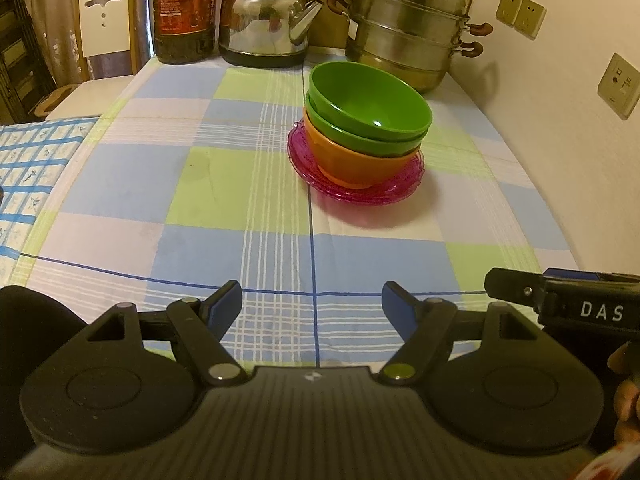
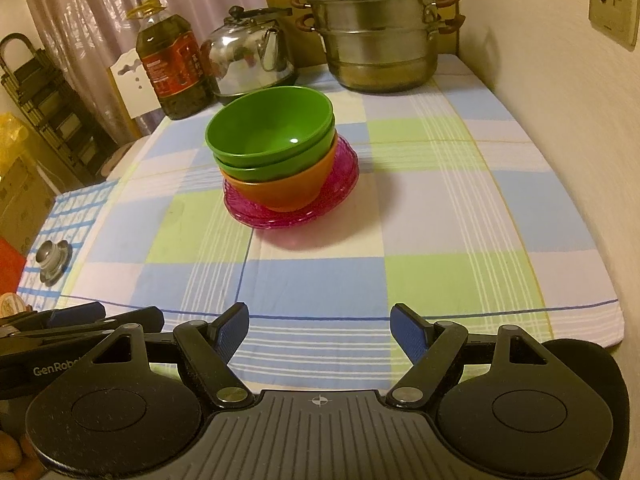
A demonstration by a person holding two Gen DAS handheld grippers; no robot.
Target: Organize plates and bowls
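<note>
Nearest the lens: left gripper (image 1: 312, 304), fingers spread wide, blue pads (image 1: 224, 304) bare, nothing between them. Right gripper (image 2: 319, 326) likewise agape and empty, low over near edge of checked cloth (image 2: 440, 272). Each gripper visible at the edge of the other's view, side by side, well short of the dishes.

Mid-table, well apart from both grippers: one stack. Pink plates (image 1: 356, 184) at the bottom, on the cloth; more than one scalloped rim showing, exact count not clear. Orange bowl (image 1: 360, 164) seated on top plate. Two green bowls (image 1: 368, 112) nested in the orange one, upper sitting slightly askew toward the wall side, not fully settled.

Task state, by judgement: sorting looks essentially done. Plates under, bowls over, all in one pile; no loose dish seen anywhere else on the table. Possibly left: squaring the top green bowl, or shifting the whole stack. Neither gripper placed for either.

Look of the ware: plastic by the sheen, bowls opaque and smooth, empty, small highlight in the top bowl's base. Plates translucent, ribbed, wider than the bowls' feet.

Behind stack, untouched: oil bottle (image 1: 184, 12), kettle (image 1: 268, 20), steamer pot (image 1: 404, 28) along the far edge.
</note>
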